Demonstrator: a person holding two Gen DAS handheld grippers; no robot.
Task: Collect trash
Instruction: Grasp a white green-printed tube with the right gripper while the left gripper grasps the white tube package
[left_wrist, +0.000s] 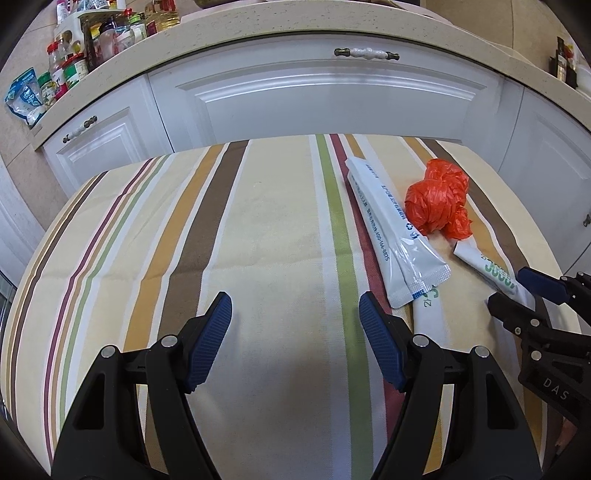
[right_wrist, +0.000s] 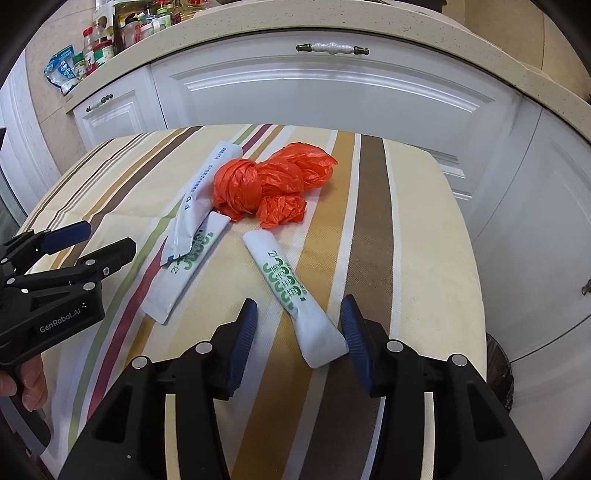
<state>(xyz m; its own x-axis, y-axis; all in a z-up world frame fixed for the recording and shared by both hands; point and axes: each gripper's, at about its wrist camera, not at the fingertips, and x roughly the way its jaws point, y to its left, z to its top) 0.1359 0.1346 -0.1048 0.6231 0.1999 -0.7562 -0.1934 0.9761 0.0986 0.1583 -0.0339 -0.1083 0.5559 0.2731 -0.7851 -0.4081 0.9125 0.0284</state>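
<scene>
A crumpled orange plastic bag (right_wrist: 269, 184) lies on the striped tablecloth (right_wrist: 406, 240); it also shows in the left wrist view (left_wrist: 437, 201). Three white wrappers lie near it: one with blue print (right_wrist: 201, 192), one with green print under it (right_wrist: 184, 273), and another green-print one (right_wrist: 291, 295). My right gripper (right_wrist: 299, 325) is open, and the near end of that last wrapper lies between its fingers. My left gripper (left_wrist: 295, 317) is open and empty over bare cloth, left of the blue-print wrapper (left_wrist: 388, 229).
White cabinet doors (left_wrist: 332, 92) with a beige countertop (left_wrist: 295, 22) stand behind the table. Jars and packets (left_wrist: 66, 62) crowd the counter's left end. A dark bin (right_wrist: 498, 369) shows below the table's right edge.
</scene>
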